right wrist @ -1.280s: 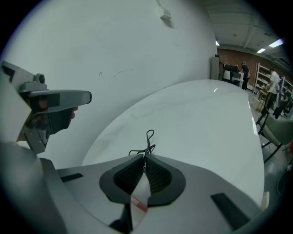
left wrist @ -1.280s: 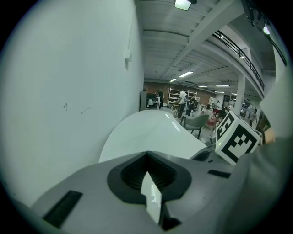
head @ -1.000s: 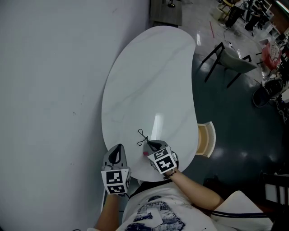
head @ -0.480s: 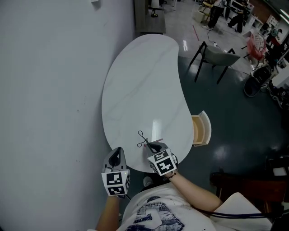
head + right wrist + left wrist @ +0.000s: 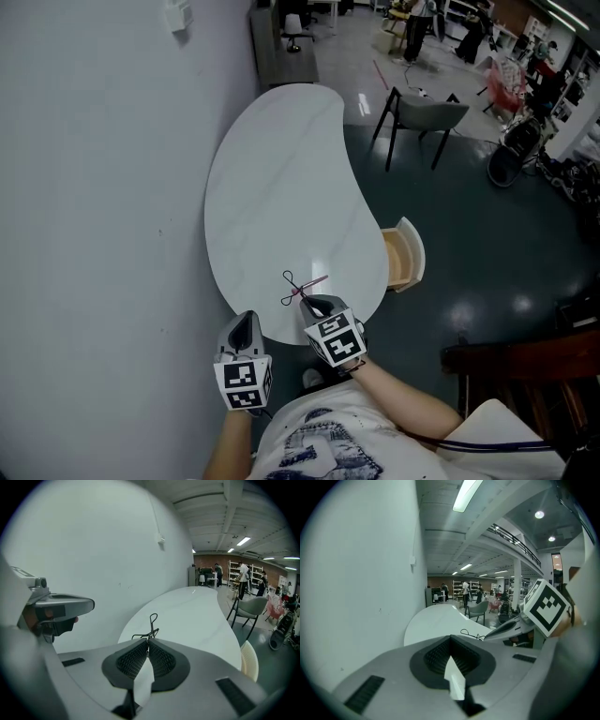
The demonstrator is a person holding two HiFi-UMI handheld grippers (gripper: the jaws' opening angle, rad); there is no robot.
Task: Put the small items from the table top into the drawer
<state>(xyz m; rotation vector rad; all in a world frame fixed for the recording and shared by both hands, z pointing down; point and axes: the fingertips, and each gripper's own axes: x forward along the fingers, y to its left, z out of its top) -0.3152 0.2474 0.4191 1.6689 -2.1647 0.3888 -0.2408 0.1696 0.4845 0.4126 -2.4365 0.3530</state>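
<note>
Partway: right claw (image 5: 309, 301) grips the scissors (image 5: 297, 284) over the desk's (image 5: 272, 187) near edge, left claw (image 5: 246, 321) closed, empty; the open drawer (image 5: 400, 260) still awaits them.

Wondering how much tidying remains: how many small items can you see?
1: scissors, held by the right gripper at the near end of the table. More may be hidden beneath it.

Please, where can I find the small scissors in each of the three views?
Head view: small scissors, lower centre, at the right tool's tip over the white table's near end.
Left gripper view: small scissors just right of centre, black loops beside the right tool.
Right gripper view: small scissors at centre, loops poking beyond the closed jaws.
Shared landmark: the white table.
</note>
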